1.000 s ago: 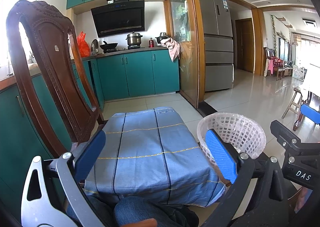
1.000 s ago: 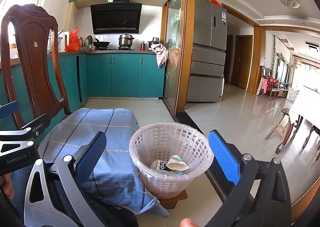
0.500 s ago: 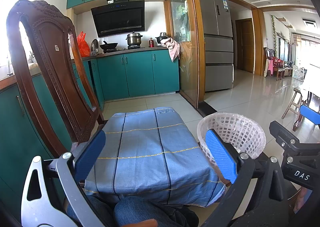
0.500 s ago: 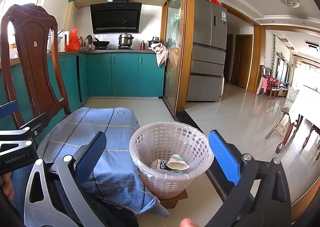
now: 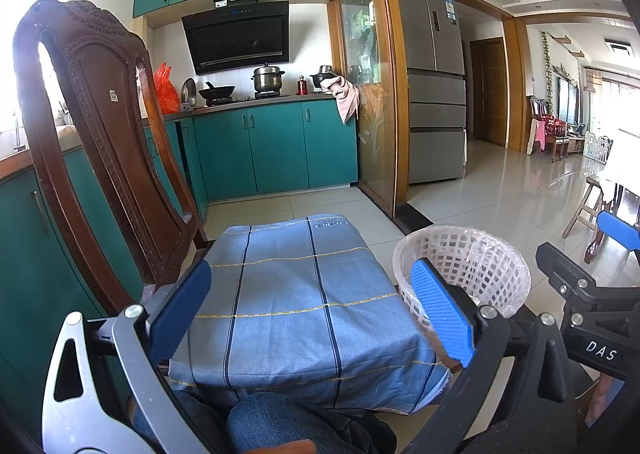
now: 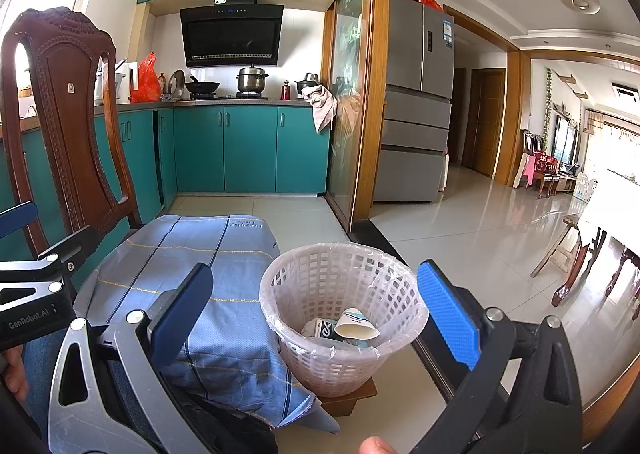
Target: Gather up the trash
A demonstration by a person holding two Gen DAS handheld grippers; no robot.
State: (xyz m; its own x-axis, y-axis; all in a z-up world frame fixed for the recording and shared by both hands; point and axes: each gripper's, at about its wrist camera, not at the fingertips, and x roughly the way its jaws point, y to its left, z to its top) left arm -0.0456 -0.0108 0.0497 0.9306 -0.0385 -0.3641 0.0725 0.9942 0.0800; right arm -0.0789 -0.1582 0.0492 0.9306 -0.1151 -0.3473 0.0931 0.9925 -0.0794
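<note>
Right wrist only: paper cup (image 6: 355, 325) inside basket (image 6: 344, 286).

A blue checked cloth (image 5: 296, 294) covers the chair seat, bare on top; the white basket (image 6: 344, 318) stands on a wooden block (image 6: 352, 400) beside it.

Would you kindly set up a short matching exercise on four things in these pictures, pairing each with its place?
Things:
1. paper cup
2. blue checked cloth
3. steel pot
4. pink rag

Places:
A. hanging off the counter's end
B. on the stove
C. inside the white basket
D. draped left of the basket

Pairs: 1-C, 2-D, 3-B, 4-A
</note>
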